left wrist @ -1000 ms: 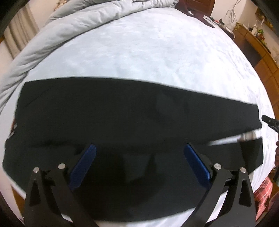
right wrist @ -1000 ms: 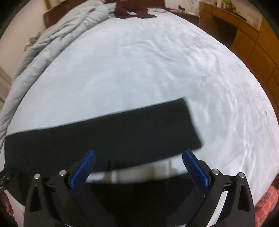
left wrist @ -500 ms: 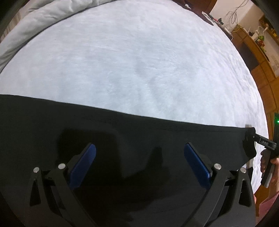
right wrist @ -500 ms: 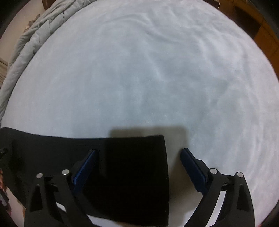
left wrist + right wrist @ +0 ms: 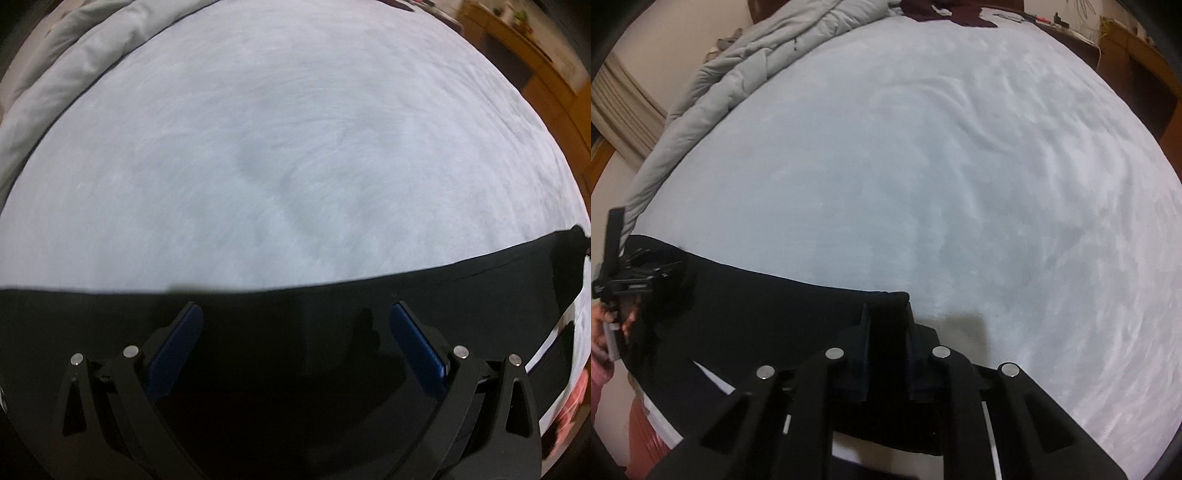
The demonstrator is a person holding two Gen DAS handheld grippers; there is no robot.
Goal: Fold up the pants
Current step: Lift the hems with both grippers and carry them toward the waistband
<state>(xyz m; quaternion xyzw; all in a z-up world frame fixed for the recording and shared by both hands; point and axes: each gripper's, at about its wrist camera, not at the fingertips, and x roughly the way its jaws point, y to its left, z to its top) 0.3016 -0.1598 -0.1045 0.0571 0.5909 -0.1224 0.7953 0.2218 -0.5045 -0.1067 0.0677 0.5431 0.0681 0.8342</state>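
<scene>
Black pants [image 5: 295, 332] lie flat across the near part of a pale blue bed. In the left wrist view my left gripper [image 5: 291, 325] is open, its blue pads [image 5: 177, 343] spread just above the black fabric, holding nothing. In the right wrist view my right gripper [image 5: 886, 314] is shut on the far hem end of the pants [image 5: 757, 306], a fold of black cloth pinched between its fingers. The left gripper [image 5: 631, 269] also shows at the far left of that view, over the other end of the pants.
The pale blue bed sheet [image 5: 942, 166] stretches far ahead. A rolled grey duvet [image 5: 738, 74] lies along the left edge. A dark red garment [image 5: 945, 14] lies at the head. Wooden furniture [image 5: 517, 44] stands to the right of the bed.
My right gripper has closed on the pants' hem end, where it was open over it before. My left gripper stayed open and moved nearer the pants' far edge.
</scene>
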